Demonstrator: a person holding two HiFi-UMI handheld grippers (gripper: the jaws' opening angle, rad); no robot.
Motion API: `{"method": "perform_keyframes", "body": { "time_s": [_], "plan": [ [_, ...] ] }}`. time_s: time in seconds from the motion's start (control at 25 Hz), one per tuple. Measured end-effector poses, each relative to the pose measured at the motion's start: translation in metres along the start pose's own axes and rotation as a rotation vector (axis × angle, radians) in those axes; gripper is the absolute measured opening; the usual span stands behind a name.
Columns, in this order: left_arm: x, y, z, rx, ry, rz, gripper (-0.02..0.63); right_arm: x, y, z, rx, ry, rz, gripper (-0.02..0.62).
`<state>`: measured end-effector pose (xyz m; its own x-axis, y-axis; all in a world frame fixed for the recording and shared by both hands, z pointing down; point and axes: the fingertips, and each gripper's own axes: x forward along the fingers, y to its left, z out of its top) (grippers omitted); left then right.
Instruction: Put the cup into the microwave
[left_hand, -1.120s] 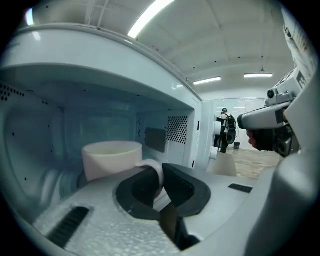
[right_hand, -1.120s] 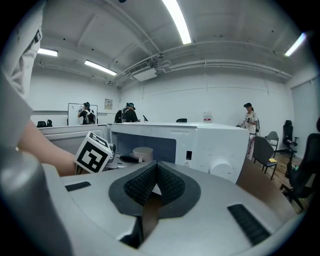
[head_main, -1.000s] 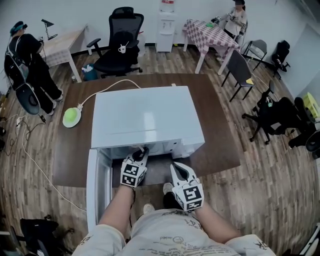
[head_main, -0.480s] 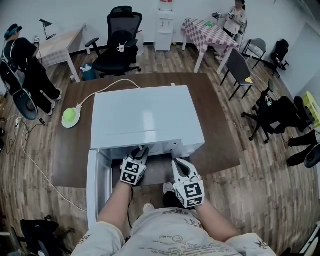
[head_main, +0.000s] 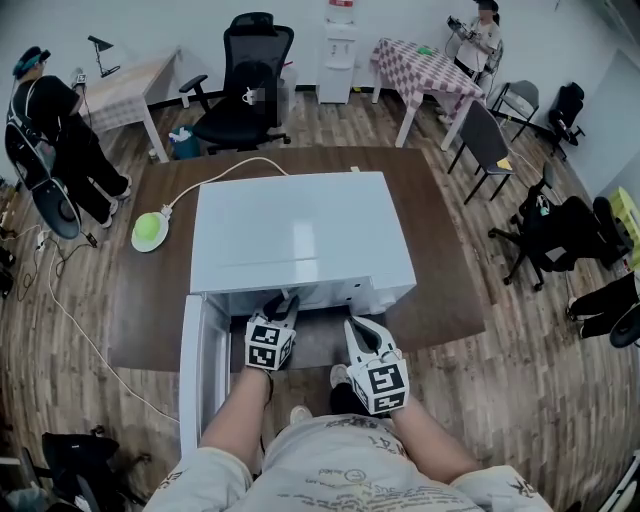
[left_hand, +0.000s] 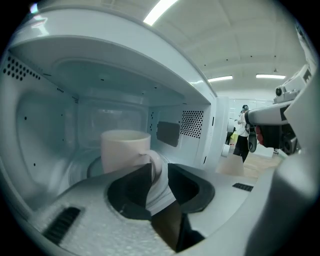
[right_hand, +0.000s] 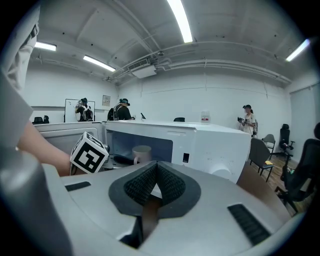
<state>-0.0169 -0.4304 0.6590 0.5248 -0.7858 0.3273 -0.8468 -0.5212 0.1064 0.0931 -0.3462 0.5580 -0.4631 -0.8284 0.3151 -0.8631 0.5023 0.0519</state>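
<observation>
1 cup (left_hand: 125, 150) inside microwave (head_main: 300, 235) | left claw (left_hand: 160, 170) gripping it | right claw (right_hand: 156, 167) closed

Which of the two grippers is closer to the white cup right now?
Left. The left gripper is clamped on the handle of the cup inside the microwave; the right gripper hangs shut outside, in front of it.

place: open office, kinda lab-ish
seating: black mesh swivel chair (head_main: 245, 95), folding chair (head_main: 485, 135)
extras: water cooler (head_main: 338, 55), ceiling strip lights (right_hand: 180, 20), wood-look floor (head_main: 90, 300)
</observation>
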Motion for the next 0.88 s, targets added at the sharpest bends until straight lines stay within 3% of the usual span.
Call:
{"method": "perform_keyframes", "body": {
  "time_s": [0.32, 0.52, 0.88],
  "plan": [
    [-0.024, -0.003, -0.004, -0.019, 0.005, 0.045, 0.101, -0.002, 0.01, 0.004, 0.006, -0.023, 0.007, 0.014],
    [-0.053, -0.003, 0.01, -0.089, -0.048, 0.093, 0.1, -0.003, 0.023, 0.005, 0.01, -0.029, 0.018, 0.014],
    [-0.103, -0.035, 0.039, -0.049, -0.065, 0.114, 0.048, -0.001, 0.048, 0.016, 0.083, -0.045, 0.04, 0.014]
  ]
}}
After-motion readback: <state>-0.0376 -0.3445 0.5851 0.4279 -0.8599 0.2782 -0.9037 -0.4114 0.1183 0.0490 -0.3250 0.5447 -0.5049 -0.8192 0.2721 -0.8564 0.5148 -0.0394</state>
